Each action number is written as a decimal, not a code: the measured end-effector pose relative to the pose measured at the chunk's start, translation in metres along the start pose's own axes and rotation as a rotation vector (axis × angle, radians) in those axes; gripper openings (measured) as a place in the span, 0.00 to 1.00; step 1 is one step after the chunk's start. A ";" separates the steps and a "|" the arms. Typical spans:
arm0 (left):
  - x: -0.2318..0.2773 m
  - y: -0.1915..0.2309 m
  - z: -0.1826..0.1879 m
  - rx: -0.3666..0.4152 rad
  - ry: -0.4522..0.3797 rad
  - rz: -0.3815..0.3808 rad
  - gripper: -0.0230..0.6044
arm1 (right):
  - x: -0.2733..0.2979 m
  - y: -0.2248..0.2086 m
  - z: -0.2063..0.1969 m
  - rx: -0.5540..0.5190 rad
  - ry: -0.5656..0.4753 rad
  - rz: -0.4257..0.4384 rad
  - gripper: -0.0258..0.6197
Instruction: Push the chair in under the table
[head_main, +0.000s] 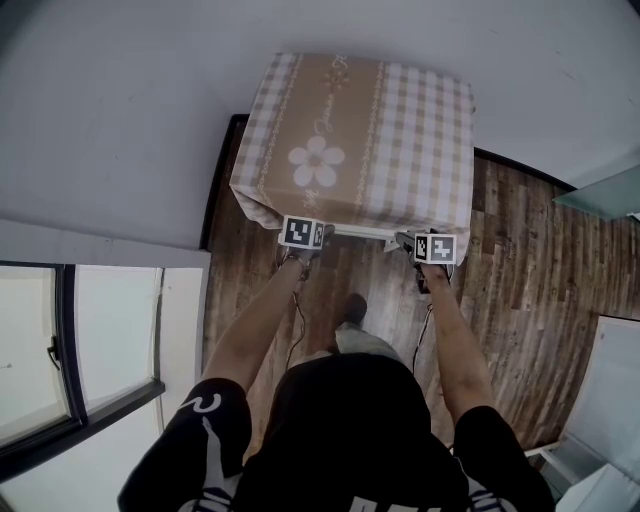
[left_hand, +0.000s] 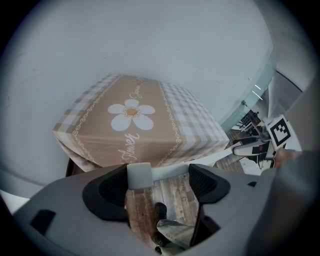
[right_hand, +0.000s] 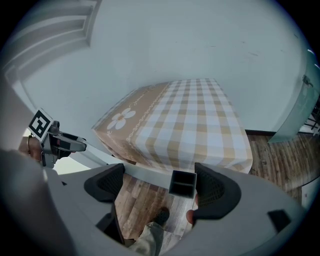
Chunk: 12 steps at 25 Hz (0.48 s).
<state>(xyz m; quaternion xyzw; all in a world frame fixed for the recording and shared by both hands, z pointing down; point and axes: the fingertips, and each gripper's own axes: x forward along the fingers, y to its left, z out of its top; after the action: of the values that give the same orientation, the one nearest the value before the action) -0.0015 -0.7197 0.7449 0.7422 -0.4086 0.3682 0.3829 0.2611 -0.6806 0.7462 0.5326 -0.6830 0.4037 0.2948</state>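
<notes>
A person stands at a small surface (head_main: 262, 190) covered by a beige checked cloth (head_main: 420, 130) with a white flower print, set against a pale wall. Only the white top rail of the chair (head_main: 365, 232) shows, lying just beside the surface's near edge. The left gripper (left_hand: 159, 182) has its jaws wide apart, with the rail's white end block beside the left jaw. The right gripper (right_hand: 160, 186) is also spread wide, with a dark square tube end of the chair next to its right jaw. Neither clamps the rail. Below is a wooden floor (head_main: 520, 270).
</notes>
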 end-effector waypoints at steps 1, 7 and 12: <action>0.002 0.001 0.003 0.000 0.001 0.000 0.63 | 0.002 -0.001 0.003 0.000 0.000 0.000 0.75; 0.009 0.003 0.025 0.001 -0.005 0.001 0.63 | 0.008 -0.008 0.022 0.003 -0.004 -0.002 0.75; 0.013 0.009 0.037 0.005 -0.003 -0.005 0.63 | 0.014 -0.008 0.033 0.011 -0.008 -0.005 0.75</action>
<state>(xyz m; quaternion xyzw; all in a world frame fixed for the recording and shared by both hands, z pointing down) 0.0040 -0.7594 0.7429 0.7446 -0.4064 0.3674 0.3813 0.2661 -0.7168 0.7437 0.5376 -0.6805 0.4048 0.2901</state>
